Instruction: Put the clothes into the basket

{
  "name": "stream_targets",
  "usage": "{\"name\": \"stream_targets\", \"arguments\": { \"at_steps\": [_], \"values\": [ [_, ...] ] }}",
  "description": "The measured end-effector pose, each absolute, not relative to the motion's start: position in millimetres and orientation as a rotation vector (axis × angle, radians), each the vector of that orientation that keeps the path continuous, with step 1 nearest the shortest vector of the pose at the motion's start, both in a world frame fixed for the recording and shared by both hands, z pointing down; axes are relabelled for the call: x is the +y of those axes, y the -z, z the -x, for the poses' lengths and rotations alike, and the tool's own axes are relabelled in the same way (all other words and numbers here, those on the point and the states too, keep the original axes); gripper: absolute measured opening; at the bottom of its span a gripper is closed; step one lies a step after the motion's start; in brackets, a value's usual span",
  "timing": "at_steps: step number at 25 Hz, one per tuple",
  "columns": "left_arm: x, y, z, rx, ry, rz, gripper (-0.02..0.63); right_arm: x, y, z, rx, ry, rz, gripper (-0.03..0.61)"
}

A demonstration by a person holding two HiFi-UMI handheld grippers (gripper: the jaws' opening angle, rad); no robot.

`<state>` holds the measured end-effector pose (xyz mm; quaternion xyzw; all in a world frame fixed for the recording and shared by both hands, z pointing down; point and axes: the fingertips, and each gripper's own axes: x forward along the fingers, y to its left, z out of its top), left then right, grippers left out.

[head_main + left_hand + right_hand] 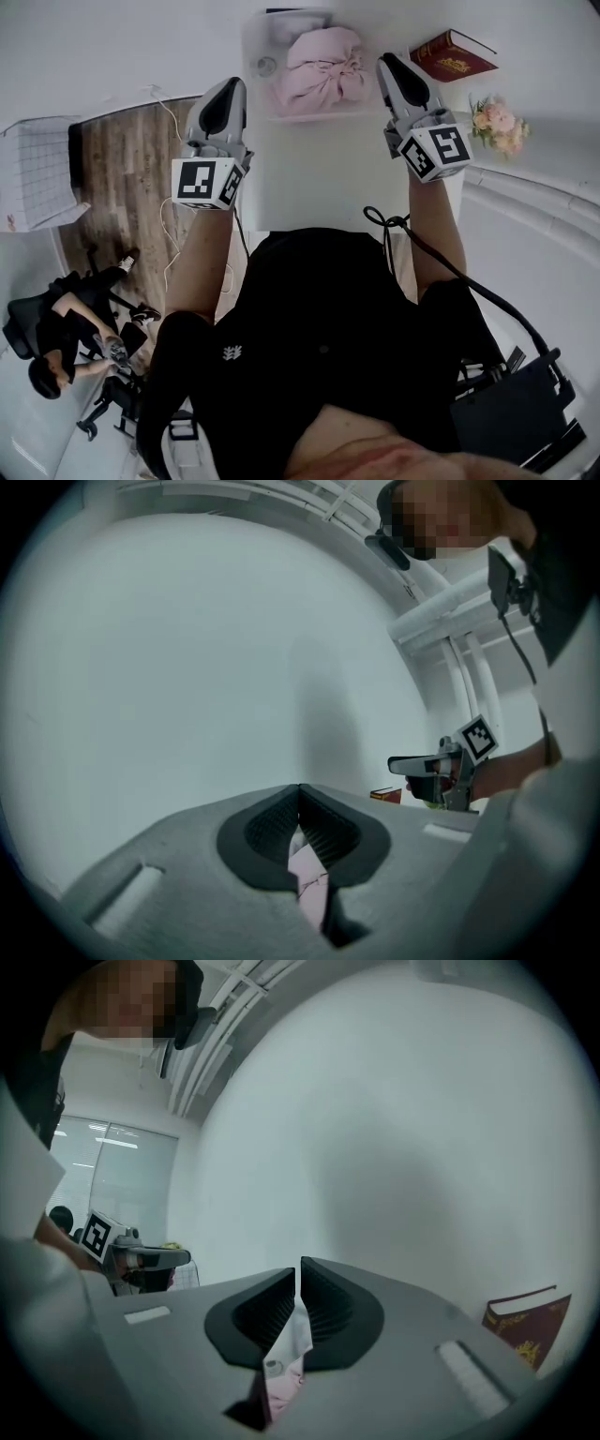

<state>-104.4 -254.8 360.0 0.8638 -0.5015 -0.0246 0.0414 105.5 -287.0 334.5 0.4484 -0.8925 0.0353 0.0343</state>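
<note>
Cloth is pinched in both tools. Left gripper (300, 797): the jaws are closed, and a strip of the pink garment (309, 883) is clamped between the pads. Right gripper (298, 1277): the jaws are likewise closed, on a pale fold carrying a small button, which is judged to belong to the same garment. Both grippers are held level over the white table (300, 187), well apart from each other.

Just beyond and between the fingertips, the bunched pink bulk is seen within the outline of the translucent basket (251, 42), close beside the right fingertips. Whether it rests inside or hangs just over the basket cannot be told. Its link to the left fingertips cannot be traced in the head view.

Further out, to the right of the right fingertips, a red book (453, 54) and a bunch of flowers (498, 124) are noted, apart from both tools.

Progress: the garment is judged to be brought to the basket, but it is not yet released. Remaining: both grips are to be opened so that the held edges drop inside. No further clothes are visible.
</note>
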Motion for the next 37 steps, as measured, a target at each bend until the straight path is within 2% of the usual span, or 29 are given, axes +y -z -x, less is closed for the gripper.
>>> {"name": "stream_targets", "arguments": {
  "at_steps": [5,6,14,37],
  "values": [
    [-246.9,-353.8,95.7,-1.520,0.073,-2.670,0.000,-267.6,-332.8,-129.4,-2.735,-0.101,-1.455,0.011],
    [-245.3,-353.5,94.7,-1.519,0.072,-2.672,0.000,-263.7,-333.4,-133.6,-2.733,-0.103,-1.467,-0.006],
    [-233.9,-359.7,85.9,-1.510,0.058,-2.670,0.000,-240.2,-347.8,-153.9,-2.694,-0.106,-1.486,-0.003],
    [-227.6,-351.2,78.9,-1.513,0.069,-2.688,0.000,-234.9,-333.5,-163.9,-2.697,-0.059,-1.501,-0.003]
  ]
}}
